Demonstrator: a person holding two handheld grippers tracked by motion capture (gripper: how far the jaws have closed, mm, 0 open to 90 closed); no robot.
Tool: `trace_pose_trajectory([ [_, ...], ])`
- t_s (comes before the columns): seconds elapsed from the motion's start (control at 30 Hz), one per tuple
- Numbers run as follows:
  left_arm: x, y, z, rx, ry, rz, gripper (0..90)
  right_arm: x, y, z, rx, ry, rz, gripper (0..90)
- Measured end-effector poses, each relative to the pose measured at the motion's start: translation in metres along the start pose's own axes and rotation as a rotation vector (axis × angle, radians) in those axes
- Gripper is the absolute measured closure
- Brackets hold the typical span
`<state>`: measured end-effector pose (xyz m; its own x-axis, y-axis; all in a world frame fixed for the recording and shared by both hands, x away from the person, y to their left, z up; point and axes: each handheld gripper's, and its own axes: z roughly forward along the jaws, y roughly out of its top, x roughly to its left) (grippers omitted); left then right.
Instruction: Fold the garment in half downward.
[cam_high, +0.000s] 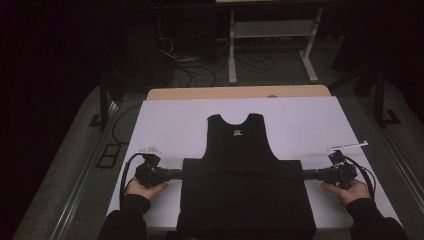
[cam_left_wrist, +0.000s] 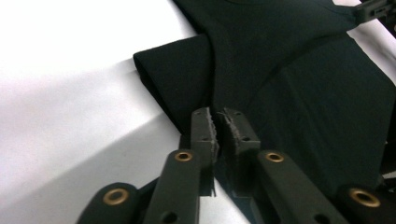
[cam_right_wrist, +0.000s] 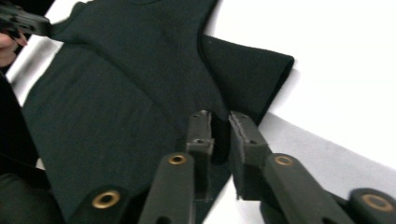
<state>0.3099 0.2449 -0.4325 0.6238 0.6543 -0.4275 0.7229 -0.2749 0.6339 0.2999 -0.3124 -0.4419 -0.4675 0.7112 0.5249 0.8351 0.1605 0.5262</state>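
Observation:
A black sleeveless garment (cam_high: 242, 142) lies on the white table cover (cam_high: 170, 125), neck toward the far side, its wider lower part hanging over the near edge. My left gripper (cam_high: 179, 173) is at the garment's left edge and my right gripper (cam_high: 305, 174) at its right edge, level with each other. In the left gripper view the left gripper (cam_left_wrist: 218, 114) has its jaws pressed nearly together on the black cloth (cam_left_wrist: 299, 88). In the right gripper view the right gripper (cam_right_wrist: 219, 116) is shut on the garment (cam_right_wrist: 116, 93), with dark fabric between its jaws. A raised fold runs across between them.
A wooden table edge (cam_high: 240, 92) shows beyond the white cover. Behind it stand a white metal frame (cam_high: 272, 30) and loose cables (cam_high: 200, 70) on the dark floor. Black stands (cam_high: 104, 102) flank the table on both sides. Bare white cover lies left and right of the garment.

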Motion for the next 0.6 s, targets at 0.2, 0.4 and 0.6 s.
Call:
trace_pose_trajectory([
  [0.2, 0.0017, 0.0000, -0.0009, -0.037, 0.025, -0.016, 61.8, 0.0021, 0.0000, -0.0012, -0.028, -0.050, -0.018, 56.7],
  [0.4, 0.0038, 0.0015, -0.0029, -0.060, 0.020, -0.022, 48.4, 0.0033, 0.0011, -0.0047, -0.083, -0.048, -0.026, 42.1],
  [0.6, 0.0054, 0.0029, -0.0054, -0.074, 0.023, -0.021, 40.5, 0.0043, 0.0031, -0.0076, -0.124, -0.053, -0.043, 27.6],
])
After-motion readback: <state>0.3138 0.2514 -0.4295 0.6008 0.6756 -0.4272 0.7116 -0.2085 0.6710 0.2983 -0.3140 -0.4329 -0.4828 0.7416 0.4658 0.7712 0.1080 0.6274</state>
